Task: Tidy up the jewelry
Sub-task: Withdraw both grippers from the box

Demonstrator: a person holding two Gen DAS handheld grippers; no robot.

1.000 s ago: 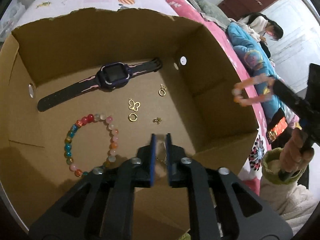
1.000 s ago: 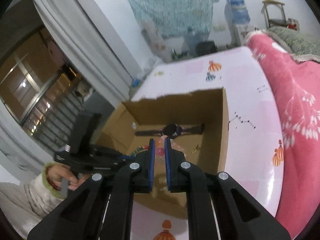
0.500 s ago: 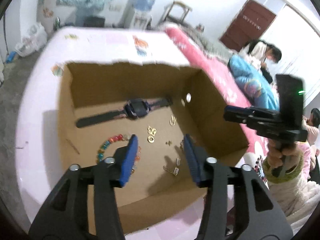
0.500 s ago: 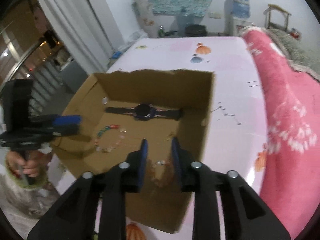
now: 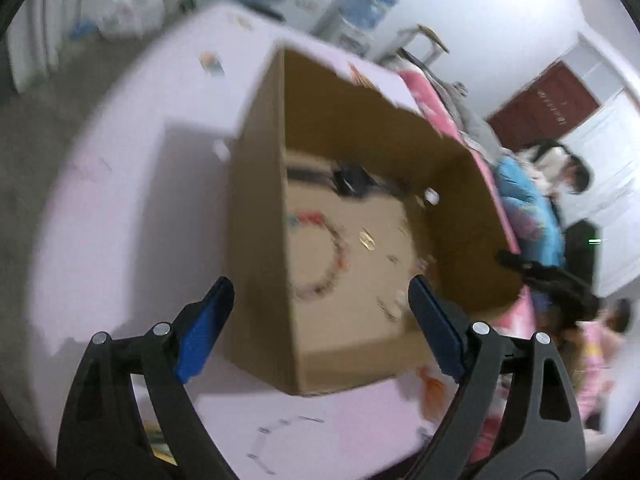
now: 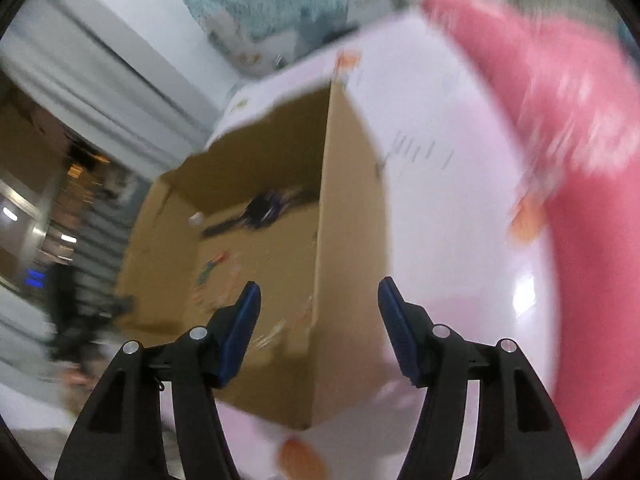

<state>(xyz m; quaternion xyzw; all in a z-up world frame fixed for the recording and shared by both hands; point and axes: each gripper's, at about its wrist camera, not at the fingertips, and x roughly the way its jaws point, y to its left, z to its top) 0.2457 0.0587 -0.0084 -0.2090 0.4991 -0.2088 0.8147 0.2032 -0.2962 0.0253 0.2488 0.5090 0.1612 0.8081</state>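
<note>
An open cardboard box [image 5: 256, 220] [image 6: 352, 240] stands on the pale pink table. A dark watch [image 5: 352, 182] [image 6: 260, 210], a ring of coloured beads [image 5: 320, 256] [image 6: 212, 268] and small gold pieces [image 5: 366, 240] lie on its floor. More small pieces [image 5: 394, 308] [image 6: 280, 328] are blurred near the front wall. My left gripper [image 5: 318, 292] hangs above the box's near left corner, jaws opening wide, nothing between them. My right gripper [image 6: 319, 290] hangs over the box's right wall, jaws opening, holding nothing. Both views are blurred.
A thin chain [image 5: 280, 432] lies on the table [image 5: 120, 200] in front of the box. A pink blanket [image 6: 580, 160] edges the table on the right. A person [image 5: 568, 168] sits beyond it. The other gripper [image 5: 552, 276] shows dark at the right.
Both grippers went from shut to open. The left let go of a small gold piece and the right of a pinkish bracelet, both into the box. Both grippers have pulled back from the box.
</note>
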